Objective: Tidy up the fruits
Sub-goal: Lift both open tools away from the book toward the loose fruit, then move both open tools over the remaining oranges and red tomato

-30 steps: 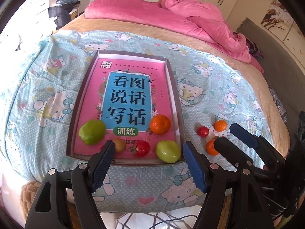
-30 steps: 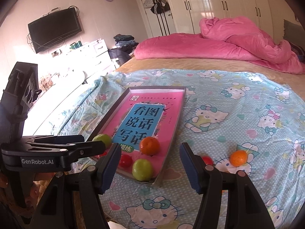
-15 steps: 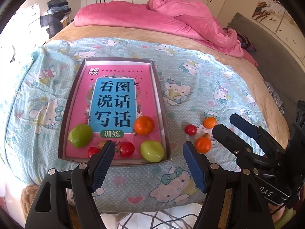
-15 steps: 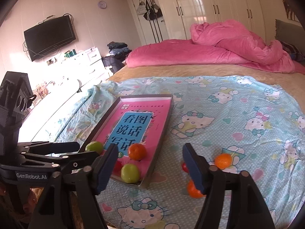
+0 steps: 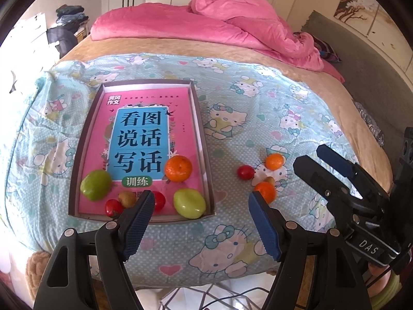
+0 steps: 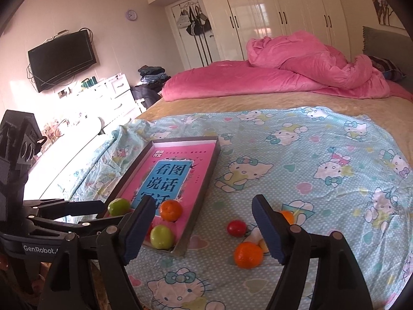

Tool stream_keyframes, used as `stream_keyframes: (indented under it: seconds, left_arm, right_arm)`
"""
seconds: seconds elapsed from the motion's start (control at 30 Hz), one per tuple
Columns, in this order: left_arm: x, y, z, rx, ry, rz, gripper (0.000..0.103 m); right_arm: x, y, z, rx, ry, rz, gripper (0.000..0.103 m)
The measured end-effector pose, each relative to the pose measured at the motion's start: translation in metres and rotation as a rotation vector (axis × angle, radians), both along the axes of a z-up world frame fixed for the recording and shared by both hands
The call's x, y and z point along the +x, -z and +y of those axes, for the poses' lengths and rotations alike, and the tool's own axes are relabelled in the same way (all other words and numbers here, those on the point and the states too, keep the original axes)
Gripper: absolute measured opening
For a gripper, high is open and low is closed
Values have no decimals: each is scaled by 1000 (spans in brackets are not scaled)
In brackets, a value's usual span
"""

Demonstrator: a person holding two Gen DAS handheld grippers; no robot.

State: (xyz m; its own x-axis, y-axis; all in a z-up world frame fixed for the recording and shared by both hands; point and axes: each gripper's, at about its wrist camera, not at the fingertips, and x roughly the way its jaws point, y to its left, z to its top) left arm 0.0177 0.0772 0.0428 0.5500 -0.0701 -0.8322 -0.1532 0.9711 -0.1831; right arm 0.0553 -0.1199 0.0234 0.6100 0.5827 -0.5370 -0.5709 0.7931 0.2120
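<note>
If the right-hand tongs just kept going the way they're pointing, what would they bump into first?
Probably the red tomato lying loose on the patterned bedsheet, which sits about midway between the open right tongs. The near orange lies just right of that line. Depth is hard to judge here.

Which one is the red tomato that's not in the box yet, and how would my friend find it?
Start at the shallow box with the pink book on the cartoon-cat sheet. Look to the box's right, where a few loose fruits lie on the sheet. The tomato is the only red one there, nearest the box; beside it are two oranges and a small brownish fruit.
</note>
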Motion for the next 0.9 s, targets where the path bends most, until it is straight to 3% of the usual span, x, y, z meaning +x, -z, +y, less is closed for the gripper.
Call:
stream_keyframes:
  seconds: [0.9]
  left_arm:
    - [16,13,-49,36,96,46,76]
  right_arm:
    - [27,11,-55,10,113,26,77]
